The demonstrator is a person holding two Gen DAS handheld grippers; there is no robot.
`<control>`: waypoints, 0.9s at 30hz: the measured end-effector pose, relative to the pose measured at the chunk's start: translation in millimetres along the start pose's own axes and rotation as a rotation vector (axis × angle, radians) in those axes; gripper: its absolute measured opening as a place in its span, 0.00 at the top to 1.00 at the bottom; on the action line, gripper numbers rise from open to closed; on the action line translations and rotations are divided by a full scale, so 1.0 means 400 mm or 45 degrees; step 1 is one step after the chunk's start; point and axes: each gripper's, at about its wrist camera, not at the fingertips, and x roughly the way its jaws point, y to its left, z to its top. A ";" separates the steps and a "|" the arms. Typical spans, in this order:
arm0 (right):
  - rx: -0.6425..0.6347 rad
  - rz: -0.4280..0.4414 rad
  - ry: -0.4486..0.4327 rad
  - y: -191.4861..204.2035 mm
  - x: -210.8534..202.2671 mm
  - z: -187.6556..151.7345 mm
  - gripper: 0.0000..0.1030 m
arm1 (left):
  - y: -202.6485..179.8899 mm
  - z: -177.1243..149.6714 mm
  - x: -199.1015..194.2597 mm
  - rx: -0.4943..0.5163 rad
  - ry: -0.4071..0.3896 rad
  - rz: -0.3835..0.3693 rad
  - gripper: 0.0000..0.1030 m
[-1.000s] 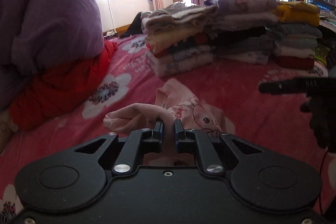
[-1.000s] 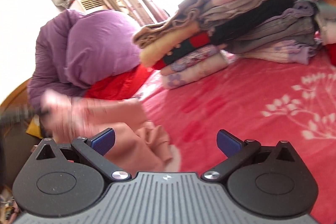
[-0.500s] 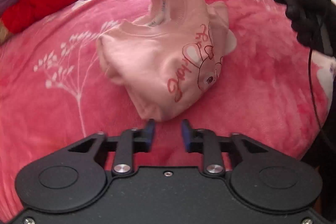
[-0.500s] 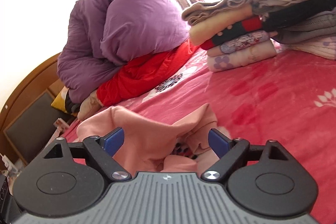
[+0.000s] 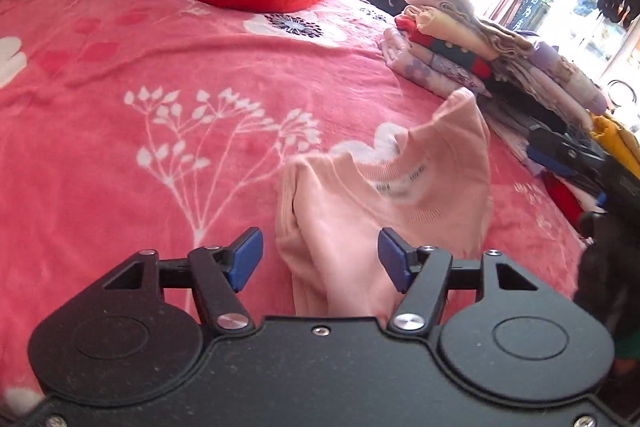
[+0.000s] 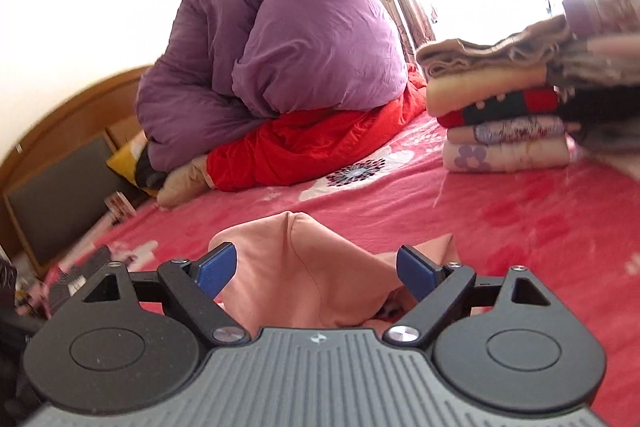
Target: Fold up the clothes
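Observation:
A small pink shirt [image 5: 384, 203] lies crumpled on the pink flowered blanket [image 5: 160, 115], its ribbed neck and label facing up. My left gripper [image 5: 320, 261] is open, its blue pads on either side of the shirt's near fold, not closed on it. In the right wrist view the same shirt [image 6: 312, 267] bunches up between the blue pads of my open right gripper [image 6: 316, 273]. The right gripper also shows as a dark shape at the right edge of the left wrist view [image 5: 576, 155].
A stack of folded clothes [image 5: 480, 59] stands at the back right, also in the right wrist view [image 6: 508, 115]. A purple duvet [image 6: 276, 55] on a red quilt [image 6: 316, 143] lies at the head of the bed. A wooden headboard [image 6: 60, 131] is at the left.
My left gripper let go of the pink shirt and opened wide. The shirt dropped onto the blanket. Both grippers swung round and now sit low by the shirt.

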 end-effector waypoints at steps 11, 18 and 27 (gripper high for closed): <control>-0.083 0.062 0.297 0.059 0.156 0.143 0.13 | 0.034 0.076 0.119 0.132 0.095 -0.061 0.30; 0.000 -0.055 0.543 0.064 0.296 0.146 0.62 | 0.027 0.091 0.159 0.152 0.146 -0.145 0.80; 0.053 -0.156 0.445 0.048 0.118 0.076 0.82 | -0.035 0.033 0.006 0.393 0.011 -0.229 0.92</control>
